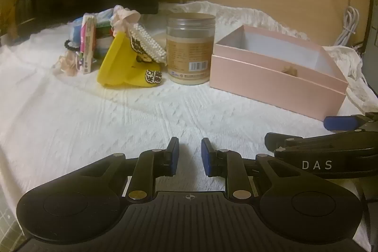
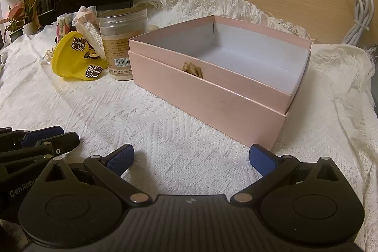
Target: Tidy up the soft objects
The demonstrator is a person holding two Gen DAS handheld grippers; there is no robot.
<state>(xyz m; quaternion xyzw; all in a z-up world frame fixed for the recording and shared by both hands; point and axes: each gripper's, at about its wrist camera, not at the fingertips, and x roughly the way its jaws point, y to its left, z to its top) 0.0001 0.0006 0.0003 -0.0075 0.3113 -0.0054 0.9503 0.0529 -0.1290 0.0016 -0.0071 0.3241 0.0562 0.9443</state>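
Pink box point(image 2: 212, 96) empty, worktop right. Yellow pouch point(image 1: 122, 67) far left: soft, light; pinch upper edge. Left gripper point(image 1: 189, 157) narrow, empty; right gripper point(image 2: 191, 157) wide, empty.

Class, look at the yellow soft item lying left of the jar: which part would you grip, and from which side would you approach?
Probably grip the raised upper flap of the yellow soft item, coming from the open front-left. That edge stands up off the white cloth, thin enough to pinch, while the jar crowds its right and the pearl piece leans against its back.
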